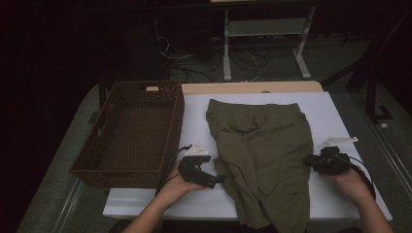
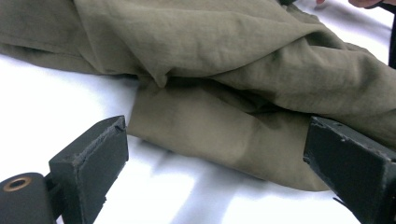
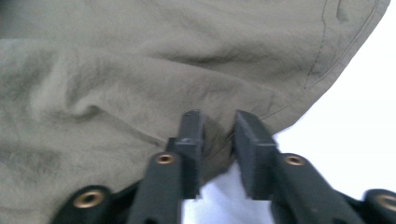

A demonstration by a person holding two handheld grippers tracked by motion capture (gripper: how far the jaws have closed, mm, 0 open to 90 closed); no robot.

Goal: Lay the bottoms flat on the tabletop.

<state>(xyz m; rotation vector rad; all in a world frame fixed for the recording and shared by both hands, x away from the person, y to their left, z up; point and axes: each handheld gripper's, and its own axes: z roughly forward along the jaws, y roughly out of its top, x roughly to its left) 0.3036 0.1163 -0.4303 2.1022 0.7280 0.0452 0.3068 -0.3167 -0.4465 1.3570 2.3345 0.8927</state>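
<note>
Olive shorts (image 1: 262,155) lay spread on the white table (image 1: 194,121), in the centre of the high view, with the waistband toward the top of the frame and the leg ends hanging over the near edge at the bottom; the long axis ran from top to bottom. A brown wicker basket (image 1: 131,131) stood just beside the shorts, at the left of the frame. The left gripper (image 1: 216,178) rested low at the left edge of the cloth, its jaws wide apart; in the left gripper view the fabric (image 2: 224,93) lay ahead of the jaws and between their lines, but the pads did not press on it. The right gripper (image 1: 311,161) was at the right edge of the shorts, and in the right gripper view its jaws stood narrow, with a small fold of the hem (image 3: 217,140) between them. It seemed pinched, though a slim gap remained. Both hands were almost equally near, one on each side, so the coming move probably depended on the left jaws closing over the left edge.
</note>
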